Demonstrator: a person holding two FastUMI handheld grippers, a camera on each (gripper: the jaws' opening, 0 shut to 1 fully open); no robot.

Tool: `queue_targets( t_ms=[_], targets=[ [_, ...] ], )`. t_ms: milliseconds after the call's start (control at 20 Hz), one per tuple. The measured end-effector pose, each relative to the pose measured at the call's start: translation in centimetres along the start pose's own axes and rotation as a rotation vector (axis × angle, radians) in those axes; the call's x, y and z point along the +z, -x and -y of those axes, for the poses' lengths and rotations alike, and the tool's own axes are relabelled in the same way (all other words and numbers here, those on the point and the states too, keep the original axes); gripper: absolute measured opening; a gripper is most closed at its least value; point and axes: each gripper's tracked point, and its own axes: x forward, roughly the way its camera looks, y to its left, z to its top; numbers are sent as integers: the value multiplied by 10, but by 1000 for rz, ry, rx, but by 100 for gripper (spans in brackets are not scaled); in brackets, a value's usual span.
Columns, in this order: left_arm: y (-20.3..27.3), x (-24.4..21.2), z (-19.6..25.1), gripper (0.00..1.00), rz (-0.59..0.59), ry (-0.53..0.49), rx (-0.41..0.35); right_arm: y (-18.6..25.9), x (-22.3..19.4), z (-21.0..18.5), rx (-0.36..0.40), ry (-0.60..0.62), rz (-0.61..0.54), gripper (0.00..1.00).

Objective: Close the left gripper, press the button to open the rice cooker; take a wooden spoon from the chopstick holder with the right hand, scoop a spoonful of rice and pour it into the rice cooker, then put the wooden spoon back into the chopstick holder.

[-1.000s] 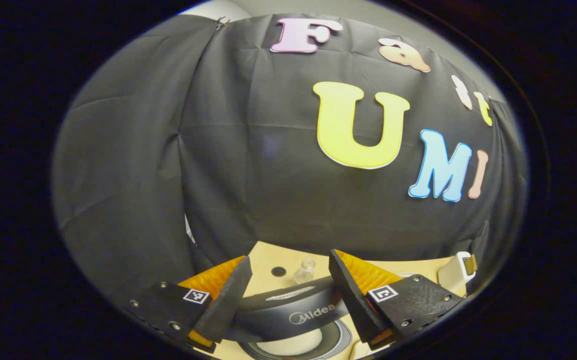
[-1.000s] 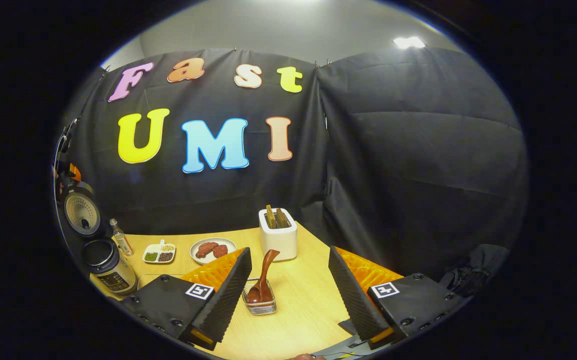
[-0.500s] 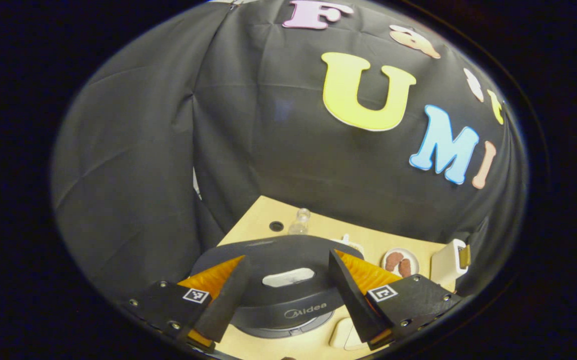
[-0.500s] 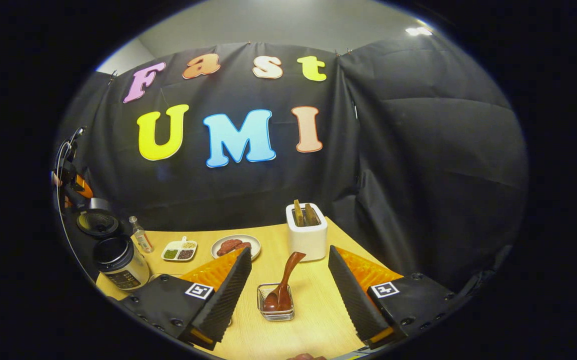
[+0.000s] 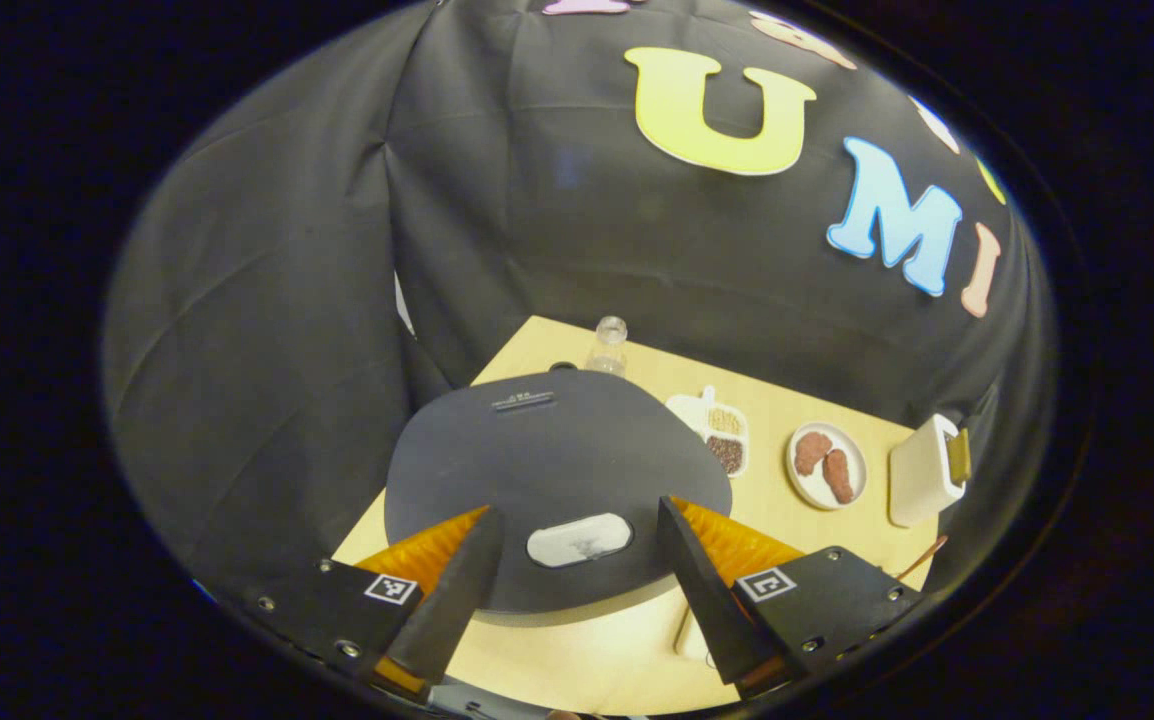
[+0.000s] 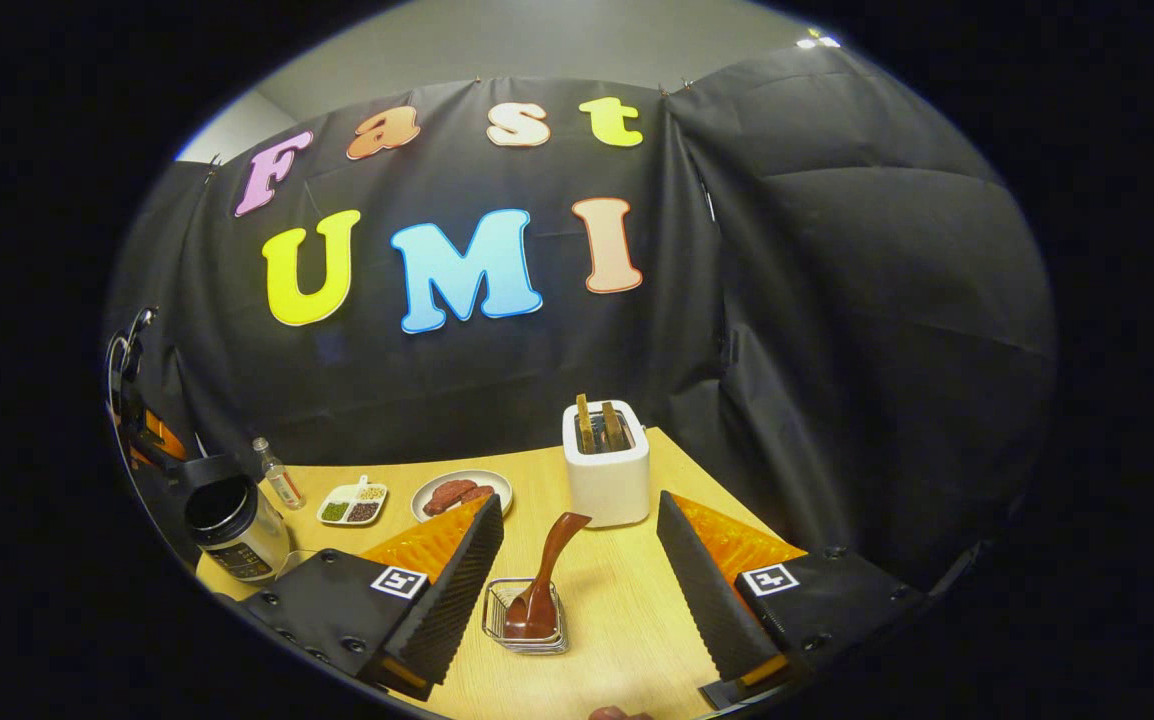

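From my remote seat, the left claw [image 5: 577, 560] stood spread wide with nothing between its fingers, hanging over the rice cooker [image 5: 557, 480]; the dark lid lay shut under it, and the pale oval button [image 5: 579, 540] sat between the two fingers, whether touched I could not tell; past the lid stood a small clear bottle [image 5: 608, 343], to its right a divided dish of grains [image 5: 715, 428], a plate of brown pieces [image 5: 826, 465] and a white toaster [image 5: 925, 470], all on the wooden surface [image 5: 577, 650]. The right claw [image 6: 577, 570] was also spread wide and empty; the wooden spoon [image 6: 544, 580] leaned in the wire chopstick holder [image 6: 525, 628], bowl down, handle tilted up to the right, lying between that claw's fingers and closer to the left one, not touched; the toaster [image 6: 605, 475] stood just behind it; far to the left I saw the cooker [image 6: 232, 520] with the bottle [image 6: 277, 473] beside it.
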Motion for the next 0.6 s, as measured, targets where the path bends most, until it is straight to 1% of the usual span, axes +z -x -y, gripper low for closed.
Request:
queue_targets(
  t_ms=[250, 350, 400, 450, 500, 600],
  targets=[
    [-19, -42, 1, 100, -80, -21, 5, -4, -6, -5, 33, 35, -13, 98],
    [-28, -53, 1, 100, -107, -3, 6, -5, -7, -7, 43, 47, -18, 98],
    [-29, -55, -2, 99, -112, 1, 23, -4, -8, -8, 44, 47, -22, 98],
    [-25, -50, -1, 100, -92, -4, 21, -5, -10, -8, 45, 46, -28, 98],
    [-31, -58, -1, 100, -112, -9, 27, -5, -13, -8, 46, 44, -34, 98],
    [-30, -57, -1, 99, -108, -77, 30, -5, -20, -9, 48, 41, -54, 98]
  ],
)
